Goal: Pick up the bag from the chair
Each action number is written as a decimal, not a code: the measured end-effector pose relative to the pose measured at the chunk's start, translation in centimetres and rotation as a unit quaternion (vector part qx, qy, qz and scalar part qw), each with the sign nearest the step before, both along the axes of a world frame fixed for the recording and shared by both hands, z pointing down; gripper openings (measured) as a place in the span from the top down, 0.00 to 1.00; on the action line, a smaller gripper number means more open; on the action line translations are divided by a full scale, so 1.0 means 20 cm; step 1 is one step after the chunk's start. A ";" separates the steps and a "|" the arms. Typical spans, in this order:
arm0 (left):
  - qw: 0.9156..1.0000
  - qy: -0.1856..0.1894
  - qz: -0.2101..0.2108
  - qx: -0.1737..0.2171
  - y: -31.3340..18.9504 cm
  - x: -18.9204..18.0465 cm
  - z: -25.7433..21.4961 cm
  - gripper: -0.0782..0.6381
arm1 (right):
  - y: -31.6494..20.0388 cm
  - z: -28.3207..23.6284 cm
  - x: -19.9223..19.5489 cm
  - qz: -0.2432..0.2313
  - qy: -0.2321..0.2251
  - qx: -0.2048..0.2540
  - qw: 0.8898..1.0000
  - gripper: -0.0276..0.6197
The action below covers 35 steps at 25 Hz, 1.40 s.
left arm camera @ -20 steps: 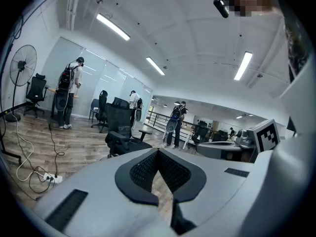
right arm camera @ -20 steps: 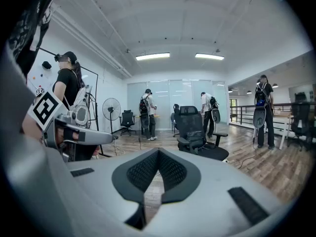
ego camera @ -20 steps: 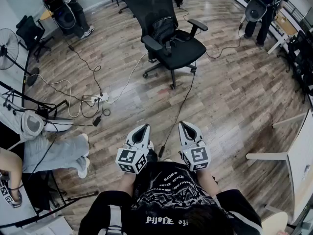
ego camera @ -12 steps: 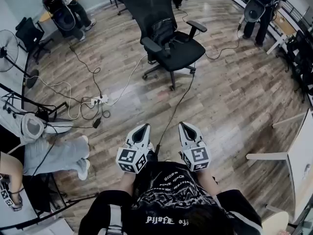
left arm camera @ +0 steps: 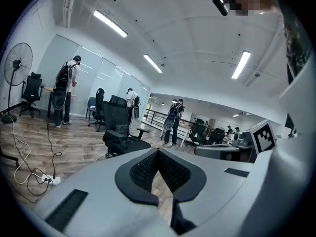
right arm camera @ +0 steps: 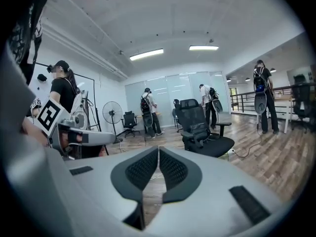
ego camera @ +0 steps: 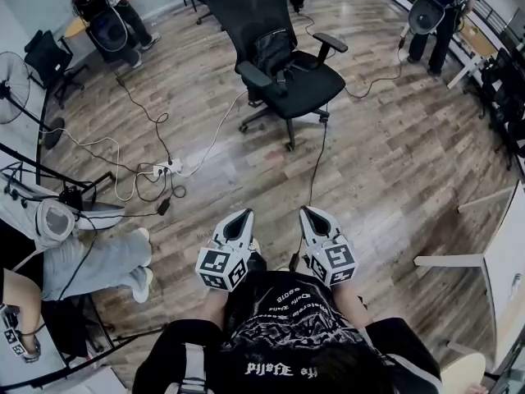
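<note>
Black bag (ego camera: 275,53) on chair (ego camera: 318,84) looks soft, floppy, likely light; top edge seems the best hold. Left tool (ego camera: 239,220) and right tool (ego camera: 312,216) are clenched, empty, well apart from it.

Black bag (ego camera: 275,52), upright on chair (ego camera: 318,86)

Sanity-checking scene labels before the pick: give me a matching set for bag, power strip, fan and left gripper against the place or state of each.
Things:
1. bag
2. power strip
3. fan
4. left gripper

Place or state:
A. jaws shut, nothing between them
B. lying on the floor, left of the chair
C. on the chair seat, against the backrest
D. standing at the far left edge of the head view

Pairs: 1-C, 2-B, 3-D, 4-A
</note>
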State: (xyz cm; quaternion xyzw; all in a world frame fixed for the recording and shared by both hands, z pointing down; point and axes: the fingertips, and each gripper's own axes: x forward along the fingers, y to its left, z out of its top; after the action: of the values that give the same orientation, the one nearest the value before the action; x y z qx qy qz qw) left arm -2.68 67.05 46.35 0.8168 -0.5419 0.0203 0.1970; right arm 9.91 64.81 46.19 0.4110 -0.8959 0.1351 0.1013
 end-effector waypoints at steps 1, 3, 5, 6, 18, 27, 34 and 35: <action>1.000 0.004 0.001 -0.002 0.00 0.00 0.01 0.88 | 0.00 0.00 0.00 0.000 -0.002 -0.001 1.000 0.89; 1.000 0.013 -0.002 -0.008 -0.01 -0.01 0.02 0.88 | -0.01 0.01 0.00 0.002 -0.002 0.000 1.000 0.82; 1.000 0.018 -0.001 -0.011 0.00 -0.01 0.02 0.83 | -0.01 0.01 0.01 0.005 -0.005 0.001 1.000 0.81; 1.000 0.019 0.003 -0.012 0.00 0.00 0.02 0.77 | -0.01 0.00 0.01 0.006 -0.008 0.002 1.000 0.71; 1.000 0.008 0.016 0.002 -0.09 -0.04 -0.03 0.42 | -0.09 -0.06 -0.03 0.019 -0.010 0.031 0.999 0.57; 0.996 0.022 0.082 -0.002 -0.31 -0.11 -0.01 0.42 | -0.26 -0.05 -0.20 0.027 -0.008 0.024 0.999 0.57; 0.989 0.022 0.145 -0.007 -0.49 -0.24 0.02 0.42 | -0.44 -0.02 -0.39 0.061 -0.006 0.019 0.998 0.57; 0.989 0.021 0.149 -0.009 -0.52 -0.26 0.02 0.42 | -0.45 -0.02 -0.41 0.065 -0.006 0.019 0.998 0.57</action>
State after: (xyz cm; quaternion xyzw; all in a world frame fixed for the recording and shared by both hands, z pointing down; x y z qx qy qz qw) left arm -7.93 56.65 46.77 0.8870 -0.4097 0.0371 0.2101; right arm 1.65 55.79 45.88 0.4697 -0.8700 0.1271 0.0792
